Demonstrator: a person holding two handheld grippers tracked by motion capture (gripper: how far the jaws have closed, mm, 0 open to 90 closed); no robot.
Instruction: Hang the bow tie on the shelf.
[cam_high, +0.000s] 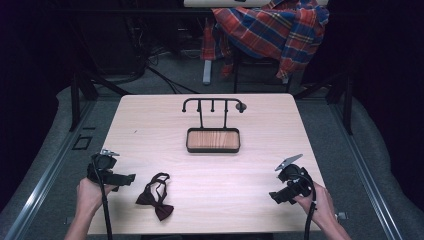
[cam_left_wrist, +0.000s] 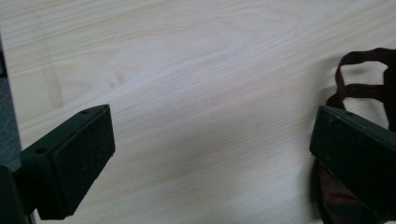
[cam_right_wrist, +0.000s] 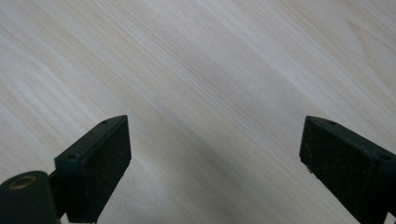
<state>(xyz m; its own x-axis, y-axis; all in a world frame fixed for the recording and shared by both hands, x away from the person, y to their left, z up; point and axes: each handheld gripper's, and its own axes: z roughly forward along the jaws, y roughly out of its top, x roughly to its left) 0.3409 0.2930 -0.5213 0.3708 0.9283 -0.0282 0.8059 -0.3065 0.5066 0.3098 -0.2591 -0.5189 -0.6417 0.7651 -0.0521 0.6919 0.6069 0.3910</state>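
Left gripper (cam_high: 131, 178): sits at the lower left of the high view, jaws spread wide with nothing between them, pointing toward the middle of the frame. In its own view there's just bare wood between the jaws.

Bow tie (cam_high: 155, 196): dark maroon, lying flat at lower centre-left of the high view, just beside the left gripper's tips but not touching as far as I can see. Its strap loop (cam_high: 160, 178) curls up above the bow. In the left gripper view it peeks out at the right edge, partly behind the right-hand jaw.

Right gripper (cam_high: 274, 197): lower right of the high view, also wide open and empty, well apart from the bow tie. Its own view shows plain tabletop.

Step in hand: my guess is the left one goes for the bow tie first.

How I'd do it: swing toward the knot or the strap loop instead of the flat wing, come in low, and close on fabric, not table. Thin cloth slips easily, so pinch where it's bunched.

Stand (cam_high: 213, 131): black hook rack over a wood-lined tray, centre of the frame; looks like the likely hanging spot.

Table (cam_high: 150, 125): pale wood grain, otherwise uncluttered.

Room: dark, with a plaid cloth (cam_high: 272, 27) draped over a chair at the top.
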